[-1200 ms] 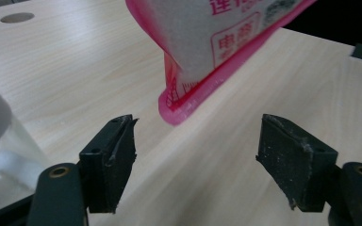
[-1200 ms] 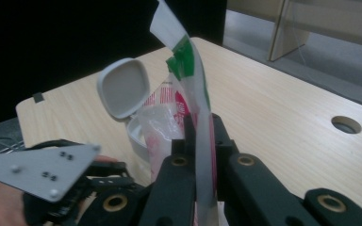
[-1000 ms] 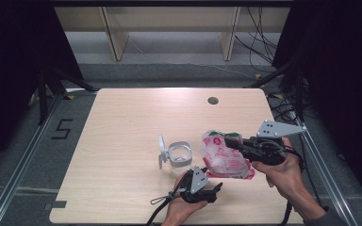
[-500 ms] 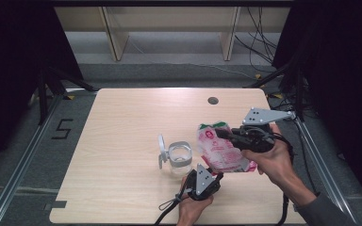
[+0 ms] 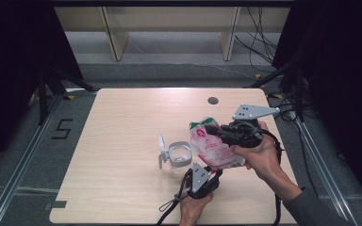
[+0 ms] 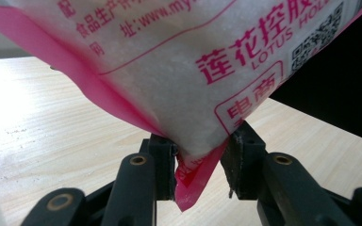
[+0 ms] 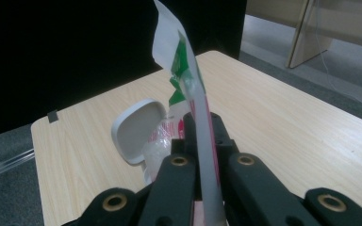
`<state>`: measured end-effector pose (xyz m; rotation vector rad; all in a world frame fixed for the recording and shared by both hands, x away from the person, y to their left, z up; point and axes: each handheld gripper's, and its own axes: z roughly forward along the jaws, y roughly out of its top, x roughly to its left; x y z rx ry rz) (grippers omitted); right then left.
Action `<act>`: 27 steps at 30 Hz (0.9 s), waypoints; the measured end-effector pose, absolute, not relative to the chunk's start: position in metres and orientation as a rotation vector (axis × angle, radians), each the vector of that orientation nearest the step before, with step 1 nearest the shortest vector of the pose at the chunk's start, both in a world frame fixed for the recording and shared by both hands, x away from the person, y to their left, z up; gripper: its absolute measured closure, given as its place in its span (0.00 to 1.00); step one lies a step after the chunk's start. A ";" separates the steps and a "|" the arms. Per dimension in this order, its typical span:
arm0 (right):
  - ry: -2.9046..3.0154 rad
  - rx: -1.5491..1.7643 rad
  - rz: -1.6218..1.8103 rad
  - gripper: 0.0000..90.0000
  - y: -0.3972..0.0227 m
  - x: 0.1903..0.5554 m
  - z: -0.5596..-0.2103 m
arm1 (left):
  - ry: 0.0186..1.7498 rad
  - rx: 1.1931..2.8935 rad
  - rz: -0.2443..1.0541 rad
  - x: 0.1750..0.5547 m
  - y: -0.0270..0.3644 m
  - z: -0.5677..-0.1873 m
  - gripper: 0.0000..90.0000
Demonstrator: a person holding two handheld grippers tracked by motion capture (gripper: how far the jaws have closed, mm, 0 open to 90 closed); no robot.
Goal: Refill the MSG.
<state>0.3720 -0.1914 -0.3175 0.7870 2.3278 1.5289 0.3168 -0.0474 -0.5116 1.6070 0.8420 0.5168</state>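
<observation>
Left claw (image 6: pixel 199 162): jaws have just been closing and now pinch the bottom corner of the pink-and-white bag (image 6: pixel 179 66); in the left gripper view the corner sits wedged between both pads. In the high view this claw (image 5: pixel 213 175) is low and centre-right in the frame, directly under the bag.

Right claw (image 7: pixel 206 141): pressed together on the bag's flat top seal, the green-printed strip (image 7: pixel 185 70) standing up out of the jaws. In the high view it (image 5: pixel 213 130) enters from the right and grips the bag (image 5: pixel 214 148) near its upper edge.

Bag is therefore off the tabletop (image 5: pixel 136 117), held at two ends, tilted toward the clear jar (image 5: pixel 179 154), which sits just left of it at frame centre. Jar lid (image 5: pixel 161 149) is flipped open to the jar's left.

Progress, by judgement: jar opened, bag lifted and secured at both ends; the top looks cut or torn. Pouring not yet begun, since no grains are visible leaving the bag. Left to do: tip the mouth over the jar, empty it, close the lid.

Room: whole left half and upper part of the tabletop are bare. Right edge lies close behind the right hand (image 5: pixel 259 157); the near edge lies close under the left hand (image 5: pixel 193 207). Small dark grommet (image 5: pixel 212 100) at upper centre, well apart.
</observation>
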 end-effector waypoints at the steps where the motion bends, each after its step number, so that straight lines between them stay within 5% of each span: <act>1: 2.325 0.800 1.532 1.00 -0.190 0.372 -0.317 | 0.836 1.590 0.516 0.319 -0.048 -0.513 0.75; 27: 2.358 0.798 1.412 1.00 -0.157 0.384 -0.321 | 0.848 1.548 0.482 0.325 -0.054 -0.516 0.76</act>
